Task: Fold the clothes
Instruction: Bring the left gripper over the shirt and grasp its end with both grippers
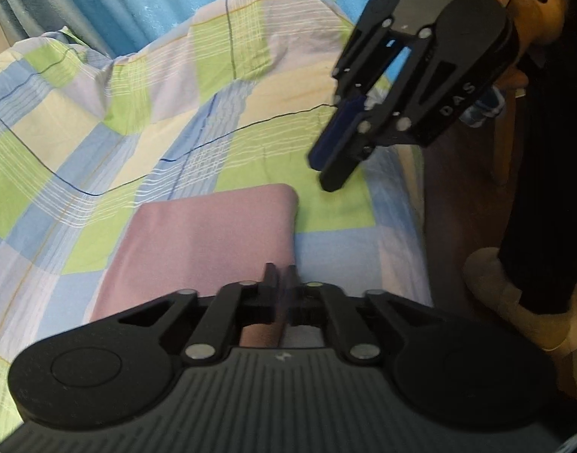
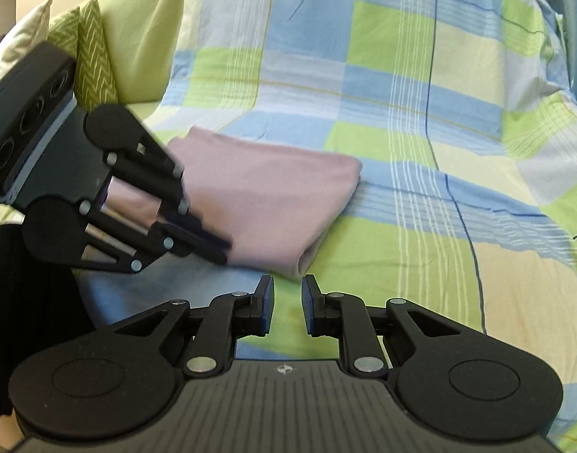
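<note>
Left wrist view: the left gripper [image 1: 282,283] had its fingers pressed together on the near edge of the folded pink garment [image 1: 213,238], which lay on the checked bedsheet [image 1: 99,151].
Same view, right gripper [image 1: 331,173]: it hung above the sheet beyond the garment; its gap could not be judged here.
Right wrist view: the right gripper's jaws stood apart, empty, just short of the garment's corner.
Risk: a tug from the left might have dragged the folded layers askew.
Unclear: the left fingertips were motion-blurred; the garment type could not be told.

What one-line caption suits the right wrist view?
Left gripper pinches folded pink garment on checked sheet; right gripper open.
</note>
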{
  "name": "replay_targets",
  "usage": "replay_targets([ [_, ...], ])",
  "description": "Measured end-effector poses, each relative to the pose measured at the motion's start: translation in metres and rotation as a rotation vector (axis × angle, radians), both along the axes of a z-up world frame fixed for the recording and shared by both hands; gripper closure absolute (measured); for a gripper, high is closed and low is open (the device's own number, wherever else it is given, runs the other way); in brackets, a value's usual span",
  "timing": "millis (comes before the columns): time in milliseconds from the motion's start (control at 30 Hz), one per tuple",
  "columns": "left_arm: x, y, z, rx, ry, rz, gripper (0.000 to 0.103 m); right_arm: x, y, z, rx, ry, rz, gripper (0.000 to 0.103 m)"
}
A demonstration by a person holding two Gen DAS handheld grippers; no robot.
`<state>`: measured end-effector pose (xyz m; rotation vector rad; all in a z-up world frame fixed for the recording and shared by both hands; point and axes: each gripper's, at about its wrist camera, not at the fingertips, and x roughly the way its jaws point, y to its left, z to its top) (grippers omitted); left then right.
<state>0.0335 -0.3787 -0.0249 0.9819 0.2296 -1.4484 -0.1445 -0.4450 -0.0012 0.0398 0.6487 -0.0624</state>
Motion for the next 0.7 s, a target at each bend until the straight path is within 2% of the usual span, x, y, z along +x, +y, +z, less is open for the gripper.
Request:
replay_targets([
  [233,-0.015,0.012,-0.001,-0.024,-0.119,-0.052,0.103,0.02,-0.016,0.005,0.062,-0.05,-0.021,0.079],
  [400,-0.031,0.017,-0.006,0.016,-0.132,-0.139,0.103,0.035,-0.021,0.004,0.087,-0.048,-0.015,0.073],
  [567,-0.034,0.023,-0.004,0.034,-0.06,-0.166,0.103,0.035,-0.023,0.005,0.095,-0.052,-0.018,0.069],
  [700,-0.034,0.031,0.012,0.034,0.075,-0.223,0.103,0.033,-0.015,0.001,0.026,-0.023,0.002,0.067],
])
